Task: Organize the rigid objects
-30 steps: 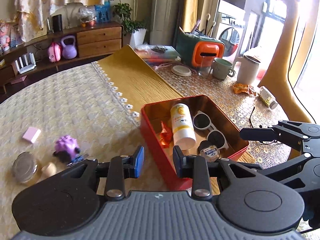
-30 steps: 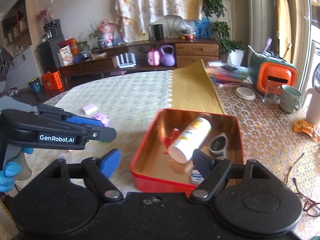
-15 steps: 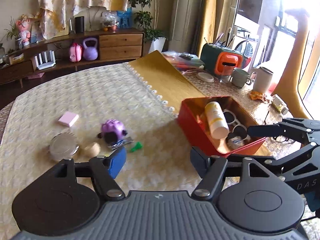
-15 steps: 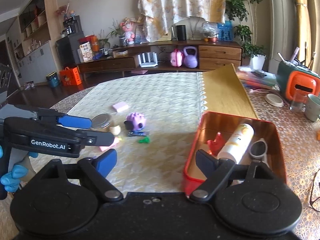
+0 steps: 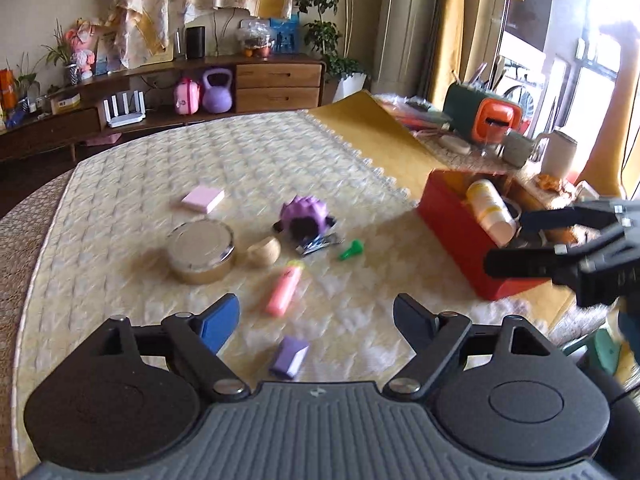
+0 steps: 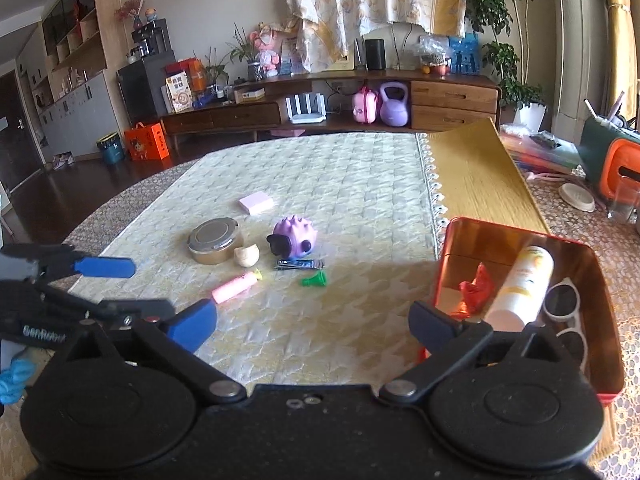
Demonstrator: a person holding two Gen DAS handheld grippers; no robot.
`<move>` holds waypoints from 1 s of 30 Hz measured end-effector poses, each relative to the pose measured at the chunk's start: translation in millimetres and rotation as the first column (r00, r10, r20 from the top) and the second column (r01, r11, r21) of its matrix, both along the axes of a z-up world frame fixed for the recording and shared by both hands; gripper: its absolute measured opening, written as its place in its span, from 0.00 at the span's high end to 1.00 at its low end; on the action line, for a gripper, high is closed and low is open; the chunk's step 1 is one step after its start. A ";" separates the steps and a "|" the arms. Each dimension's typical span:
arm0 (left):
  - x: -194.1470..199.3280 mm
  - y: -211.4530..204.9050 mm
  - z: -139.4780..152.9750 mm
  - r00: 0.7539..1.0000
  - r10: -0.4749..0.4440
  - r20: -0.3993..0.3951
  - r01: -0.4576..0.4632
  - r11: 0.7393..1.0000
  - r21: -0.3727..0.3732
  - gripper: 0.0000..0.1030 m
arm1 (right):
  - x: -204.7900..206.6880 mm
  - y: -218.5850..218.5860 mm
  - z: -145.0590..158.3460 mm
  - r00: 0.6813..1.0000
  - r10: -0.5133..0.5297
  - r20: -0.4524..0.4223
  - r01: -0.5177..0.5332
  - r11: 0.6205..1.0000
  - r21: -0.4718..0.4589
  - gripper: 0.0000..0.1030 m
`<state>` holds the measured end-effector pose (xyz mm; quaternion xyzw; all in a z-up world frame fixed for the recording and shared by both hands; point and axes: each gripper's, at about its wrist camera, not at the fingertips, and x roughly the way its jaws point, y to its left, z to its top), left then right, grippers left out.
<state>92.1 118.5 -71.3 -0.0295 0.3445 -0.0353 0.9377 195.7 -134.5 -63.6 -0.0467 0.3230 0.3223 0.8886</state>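
**Loose items beside the red tin, both grippers empty**

Landmark: red tin (image 6: pixel 528 248), at the right end of the table's quilted cloth (image 6: pixel 320 184).

- Inside the tin: white-and-yellow bottle (image 6: pixel 522 286), white sunglasses (image 6: pixel 564 304), red crumpled wrapper (image 6: pixel 474 290).
- Left of the tin, on the cloth: green piece (image 6: pixel 315 280), nail clipper (image 6: pixel 299 265), purple spiky toy (image 6: pixel 294 238), pale shell-shaped piece (image 6: pixel 247 256), pink marker (image 6: pixel 236 287), round metal tin (image 6: pixel 215 240), pink pad (image 6: pixel 256 203).
- Nearest the left camera: purple block (image 5: pixel 289 357).
- Left gripper (image 5: pixel 316 316): jaws wide, just been opening, nothing between them.
- Right gripper (image 6: pixel 312 322): jaws wide, just been opening, empty, close to the red tin's near left corner.
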 end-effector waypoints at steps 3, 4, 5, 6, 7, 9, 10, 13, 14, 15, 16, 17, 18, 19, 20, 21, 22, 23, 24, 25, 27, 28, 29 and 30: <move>-2.5 2.0 -11.2 1.000 -0.006 -0.007 0.006 1.000 0.013 0.18 | 6.5 7.8 -6.1 1.000 0.001 -0.007 -0.001 1.000 -0.012 0.00; -2.7 2.5 -14.8 1.000 -0.006 -0.009 0.006 1.000 0.018 0.18 | 8.9 10.5 -8.3 1.000 0.003 -0.010 -0.003 1.000 -0.015 0.00; -2.8 3.2 -18.9 1.000 -0.003 -0.013 0.003 1.000 0.022 0.18 | 11.5 13.2 -10.5 1.000 0.004 -0.014 -0.005 1.000 -0.021 0.00; -2.0 3.8 -23.1 1.000 0.002 -0.020 -0.002 1.000 0.023 0.18 | 14.2 15.9 -12.8 1.000 0.006 -0.017 -0.006 1.000 -0.028 0.00; -0.3 4.5 -27.3 0.999 0.010 -0.030 -0.009 1.000 0.019 0.18 | 16.6 19.0 -15.3 1.000 0.009 -0.021 -0.009 0.999 -0.035 0.00; 2.4 7.4 -36.1 0.999 0.025 -0.048 -0.025 1.000 -0.002 0.18 | 21.1 26.1 -19.7 1.000 0.017 -0.025 -0.019 0.998 -0.052 0.00; 3.1 8.6 -39.6 0.998 0.031 -0.051 -0.031 0.999 -0.008 0.18 | 23.6 30.4 -22.2 0.999 0.022 -0.025 -0.023 0.998 -0.063 0.00; 5.1 9.8 -48.9 0.997 0.048 -0.054 -0.048 0.999 0.003 0.18 | 31.3 42.2 -28.3 0.999 0.035 -0.027 -0.037 0.995 -0.091 0.00; 5.5 11.0 -51.4 0.997 0.052 -0.053 -0.052 0.999 0.001 0.18 | 34.6 46.3 -30.1 0.999 0.041 -0.026 -0.043 0.994 -0.101 0.01; 5.9 11.9 -53.4 0.997 0.054 -0.051 -0.054 0.999 -0.001 0.18 | 37.8 49.4 -32.0 0.999 0.045 -0.024 -0.047 0.993 -0.109 0.01; 6.4 12.2 -55.1 0.997 0.056 -0.049 -0.056 0.998 0.001 0.18 | 41.1 53.1 -33.8 0.999 0.046 -0.023 -0.048 0.992 -0.115 0.01; 7.3 11.9 -56.8 0.997 0.059 -0.046 -0.059 0.998 0.005 0.18 | 45.0 56.4 -35.9 0.999 0.047 -0.027 -0.050 0.992 -0.120 0.01; 7.6 11.4 -58.3 0.997 0.060 -0.042 -0.060 0.998 0.011 0.18 | 48.6 59.6 -37.8 0.998 0.048 -0.033 -0.052 0.991 -0.122 0.02; 8.4 11.0 -59.3 0.997 0.061 -0.040 -0.060 0.998 0.018 0.18 | 52.8 62.6 -40.2 0.998 0.048 -0.037 -0.052 0.991 -0.125 0.03; 9.0 10.6 -60.6 0.998 0.059 -0.038 -0.058 0.998 0.021 0.18 | 56.6 65.4 -42.2 0.998 0.046 -0.041 -0.050 0.990 -0.130 0.03; 9.3 10.1 -61.9 0.998 0.056 -0.037 -0.055 0.998 0.023 0.18 | 60.3 67.9 -44.5 0.998 0.045 -0.047 -0.051 0.990 -0.134 0.03; 9.6 9.8 -63.0 0.998 0.054 -0.037 -0.054 0.998 0.025 0.18 | 64.9 70.8 -47.3 0.997 0.044 -0.057 -0.051 0.989 -0.136 0.05; 9.8 9.3 -64.2 0.998 0.055 -0.036 -0.054 0.998 0.029 0.18 | 69.2 72.8 -49.7 0.997 0.042 -0.066 -0.051 0.989 -0.138 0.07; 10.3 9.0 -65.4 0.998 0.053 -0.036 -0.052 0.998 0.030 0.18 | 72.5 74.8 -52.0 0.997 0.039 -0.070 -0.049 0.988 -0.144 0.08; 11.1 9.0 -66.7 0.998 0.051 -0.037 -0.050 0.998 0.029 0.18 | 75.6 77.1 -54.5 0.997 0.037 -0.071 -0.047 0.987 -0.152 0.10; 12.1 9.7 -69.3 0.998 0.054 -0.044 -0.053 0.998 0.020 0.18 | 80.8 80.3 -59.5 0.997 0.033 -0.077 -0.045 0.986 -0.163 0.17; 13.2 10.3 -70.4 0.997 0.055 -0.046 -0.054 0.998 0.014 0.18 | 83.4 82.0 -61.6 0.996 0.033 -0.080 -0.046 0.985 -0.168 0.20; 13.9 10.5 -71.1 0.997 0.057 -0.047 -0.056 0.998 0.014 0.18 | 85.3 83.5 -64.0 0.996 0.033 -0.083 -0.047 0.984 -0.174 0.22; 14.7 10.3 -71.7 0.997 0.056 -0.048 -0.056 0.998 0.015 0.18 | 86.9 84.4 -65.6 0.996 0.033 -0.085 -0.047 0.983 -0.177 0.24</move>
